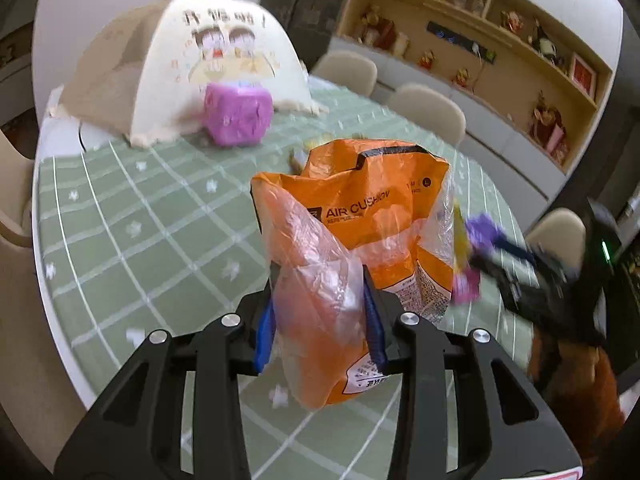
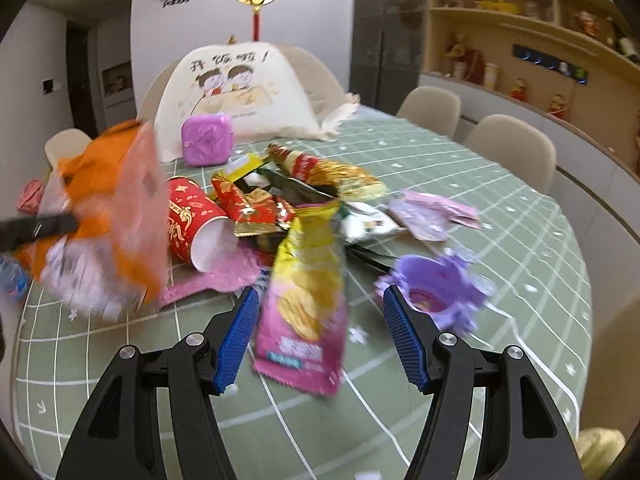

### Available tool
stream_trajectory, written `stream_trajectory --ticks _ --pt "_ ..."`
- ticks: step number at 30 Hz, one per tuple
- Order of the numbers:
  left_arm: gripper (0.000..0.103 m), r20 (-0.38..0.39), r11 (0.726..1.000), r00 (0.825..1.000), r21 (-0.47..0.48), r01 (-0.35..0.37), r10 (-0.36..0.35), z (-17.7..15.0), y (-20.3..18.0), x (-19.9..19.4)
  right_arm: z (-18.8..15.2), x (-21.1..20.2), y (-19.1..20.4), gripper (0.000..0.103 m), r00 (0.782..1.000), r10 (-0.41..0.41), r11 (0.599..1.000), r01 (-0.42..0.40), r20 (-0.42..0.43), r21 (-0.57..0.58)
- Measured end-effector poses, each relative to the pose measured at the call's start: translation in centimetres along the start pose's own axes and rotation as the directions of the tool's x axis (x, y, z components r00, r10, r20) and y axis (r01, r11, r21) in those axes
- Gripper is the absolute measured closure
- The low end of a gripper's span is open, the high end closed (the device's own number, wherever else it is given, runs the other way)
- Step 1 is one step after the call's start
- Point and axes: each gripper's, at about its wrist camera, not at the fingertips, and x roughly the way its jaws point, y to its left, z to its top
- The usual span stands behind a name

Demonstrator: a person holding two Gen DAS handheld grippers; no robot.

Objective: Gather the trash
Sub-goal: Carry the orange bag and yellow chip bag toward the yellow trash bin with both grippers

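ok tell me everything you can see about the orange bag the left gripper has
The orange bag is crinkly printed plastic packaging, reading "AIR CUSHION" with a black strip at its top edge and fine print lower down. A thin clear plastic film overlaps its front. It stands roughly upright above the green checked tablecloth, and whether its bottom touches the cloth cannot be told. The left gripper is shut on its lower part, blue pads pressing both sides. In the right wrist view it is motion-blurred at the left.

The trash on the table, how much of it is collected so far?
Little looks done. The left gripper holds the orange bag. The right gripper is open around a chip packet. A red cup and wrapper pile remain on the table.
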Motion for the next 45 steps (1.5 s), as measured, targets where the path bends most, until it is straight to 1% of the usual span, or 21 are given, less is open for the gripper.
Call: stream_trajectory --ticks 2,5,8,9,10,11,13,17,19,21,24,26,27,28,30,31,33,36,40,45 --pt "0.068 -0.046 1.0 0.999 0.01 0.018 -0.018 -1.0 0.1 0.2 0.8 1.1 -0.3 0.042 1.0 -0.01 1.0 0.01 -0.007 0.002" --pt "0.068 -0.086 0.998 0.995 0.047 0.044 -0.039 -2.3 -0.3 0.5 1.7 2.8 -0.9 0.042 0.999 -0.014 1.0 0.015 -0.028 0.019" --pt "0.065 -0.112 0.994 0.991 0.07 0.078 -0.07 -3.3 -0.7 0.7 1.8 4.3 -1.0 0.051 0.996 0.013 1.0 -0.011 -0.083 0.02" --pt "0.06 -0.114 0.994 0.991 0.072 0.084 -0.075 -3.5 -0.8 0.7 1.6 4.6 -0.9 0.061 0.994 0.034 0.999 -0.033 -0.102 0.017" --pt "0.056 -0.111 0.994 0.991 0.072 0.088 -0.079 -3.8 -0.8 0.7 1.4 4.8 -0.8 0.079 0.99 0.068 0.998 -0.067 -0.121 0.015" --pt "0.055 -0.106 0.993 0.991 0.072 0.088 -0.081 -3.8 -0.8 0.6 1.2 4.7 -0.6 0.084 0.988 0.088 0.996 -0.086 -0.127 0.02" --pt "0.051 -0.101 0.994 0.992 0.069 0.084 -0.077 -3.7 -0.8 0.6 0.5 3.7 -0.7 0.092 0.989 0.084 0.996 -0.081 -0.123 0.034" --pt "0.047 -0.08 0.997 0.995 0.044 0.06 -0.056 -3.8 -0.3 0.1 -0.8 1.3 -1.4 0.093 0.992 0.089 0.993 -0.081 -0.094 0.087" --pt "0.046 -0.068 0.998 0.997 0.036 0.049 -0.046 -3.9 -0.1 -0.1 -1.6 -0.4 -1.7 0.093 0.994 0.075 0.993 -0.067 -0.077 0.095" --pt "0.044 -0.053 0.999 0.998 0.032 0.032 -0.03 -3.9 0.0 -0.4 -2.3 -1.4 -2.1 0.093 0.994 0.078 0.992 -0.071 -0.07 0.109" --pt "0.042 -0.036 0.999 0.999 0.032 -0.019 0.02 -4.2 -0.1 -0.3 -3.5 -2.5 -2.6 0.093 0.993 0.09 0.987 -0.078 -0.078 0.137" --pt "0.043 -0.043 0.999 0.998 0.02 -0.045 0.046 -4.3 0.1 0.3 -4.4 -3.2 -2.9 0.093 0.994 0.078 0.987 -0.066 -0.076 0.144" --pt "0.043 -0.052 0.998 0.997 0.02 -0.053 0.054 -4.3 0.1 0.6 -4.8 -3.4 -3.0 0.093 0.995 0.071 0.987 -0.06 -0.074 0.146" --pt "0.05 -0.061 0.998 0.996 0.022 -0.062 0.063 -4.4 0.0 1.0 -5.0 -3.6 -3.0 0.093 0.995 0.067 0.988 -0.055 -0.072 0.147" --pt "0.057 -0.065 0.997 0.995 0.028 -0.079 0.08 -4.6 -0.2 1.4 -5.5 -4.3 -3.3 0.093 0.996 0.06 0.987 -0.05 -0.061 0.152" --pt "0.065 -0.062 0.996 0.995 0.031 -0.082 0.084 -4.6 -0.3 1.4 -5.6 -4.7 -3.4 0.093 0.997 0.058 0.987 -0.049 -0.055 0.154" --pt "0.07 -0.049 0.996 0.995 0.04 -0.085 0.087 -4.4 -0.7 1.1 -5.8 -5.7 -3.6 0.093 0.999 0.039 0.988 -0.034 -0.034 0.149" --pt "0.072 -0.015 0.995 0.997 0.063 -0.072 0.073 -3.7 -2.0 0.2 -5.8 -7.3 -4.1 0.093 1.0 0.008 0.99 -0.01 0.01 0.138" --pt "0.072 0.04 0.992 0.997 0.108 -0.062 0.058 -2.6 -5.0 -1.0 -6.0 -9.9 -5.5 0.093 0.997 -0.021 0.988 0.01 0.071 0.153" --pt "0.072 0.075 0.985 0.997 0.172 -0.016 0.003 -1.2 -10.2 -1.4 -6.9 -12.9 -8.0 0.093 0.99 -0.079 0.984 0.059 0.116 0.171"
